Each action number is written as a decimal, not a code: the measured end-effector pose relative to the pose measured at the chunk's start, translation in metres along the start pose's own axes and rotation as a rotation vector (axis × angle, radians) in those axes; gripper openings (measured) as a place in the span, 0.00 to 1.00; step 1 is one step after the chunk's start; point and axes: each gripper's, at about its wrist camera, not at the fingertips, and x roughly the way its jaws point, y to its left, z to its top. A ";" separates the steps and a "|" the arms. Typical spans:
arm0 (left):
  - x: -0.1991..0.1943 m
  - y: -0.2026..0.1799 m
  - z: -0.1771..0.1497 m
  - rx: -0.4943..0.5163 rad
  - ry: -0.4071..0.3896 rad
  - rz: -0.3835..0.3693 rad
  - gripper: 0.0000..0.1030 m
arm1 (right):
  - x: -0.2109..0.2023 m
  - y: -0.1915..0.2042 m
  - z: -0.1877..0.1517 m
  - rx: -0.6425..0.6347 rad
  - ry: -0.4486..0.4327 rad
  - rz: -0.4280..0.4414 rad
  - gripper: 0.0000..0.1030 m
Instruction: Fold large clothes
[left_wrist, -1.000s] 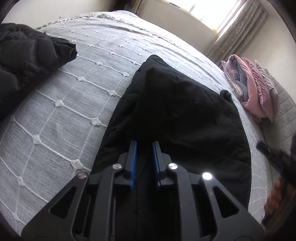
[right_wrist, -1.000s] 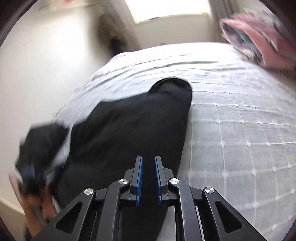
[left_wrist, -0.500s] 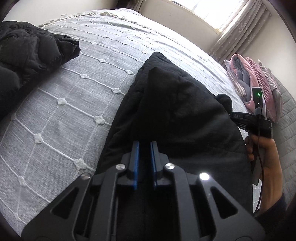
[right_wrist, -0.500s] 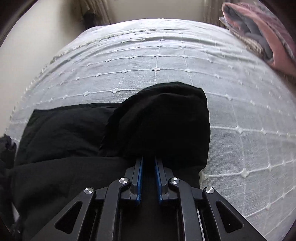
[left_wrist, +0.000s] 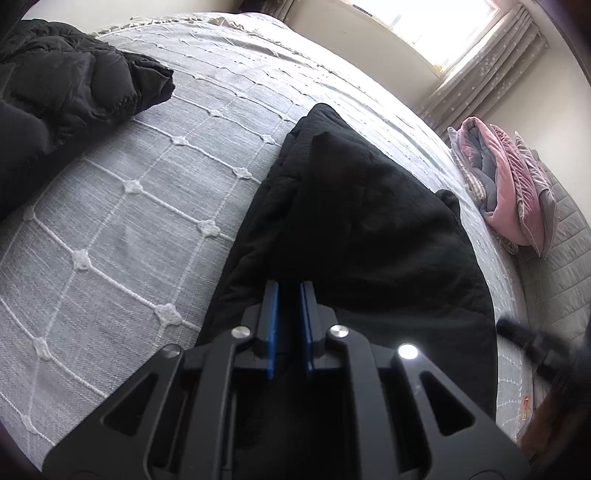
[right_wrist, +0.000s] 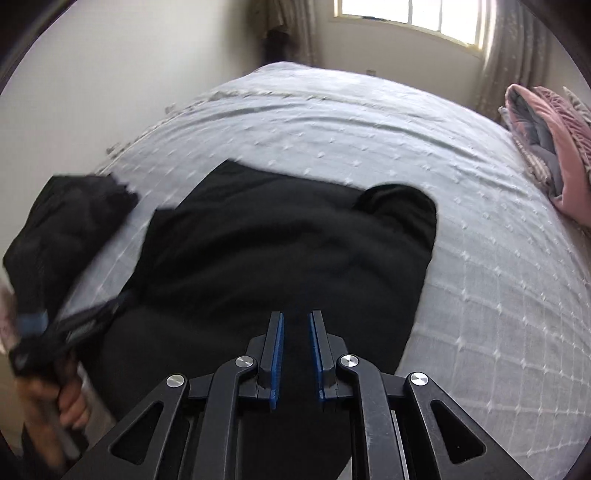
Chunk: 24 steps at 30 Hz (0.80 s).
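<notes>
While the black garment (right_wrist: 288, 251) lies part-folded on the bed (right_wrist: 498, 295), both the left gripper (left_wrist: 288, 295) and the right gripper (right_wrist: 295, 325) are nearly closed, empty. Next fold: pinch both near corners, lift evenly, lay edges flush.

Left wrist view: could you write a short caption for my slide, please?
Left gripper, nearly shut, above a folded black garment on a grey bedspread.
</notes>
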 end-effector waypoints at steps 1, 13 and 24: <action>-0.001 -0.001 -0.001 0.004 -0.003 0.006 0.14 | 0.004 0.011 -0.009 -0.016 0.028 0.014 0.14; -0.014 0.007 -0.001 0.021 -0.025 -0.026 0.15 | 0.063 0.018 -0.057 0.004 0.041 0.012 0.14; -0.038 0.013 -0.008 0.115 -0.050 0.077 0.18 | 0.049 0.032 -0.065 -0.027 -0.006 -0.046 0.15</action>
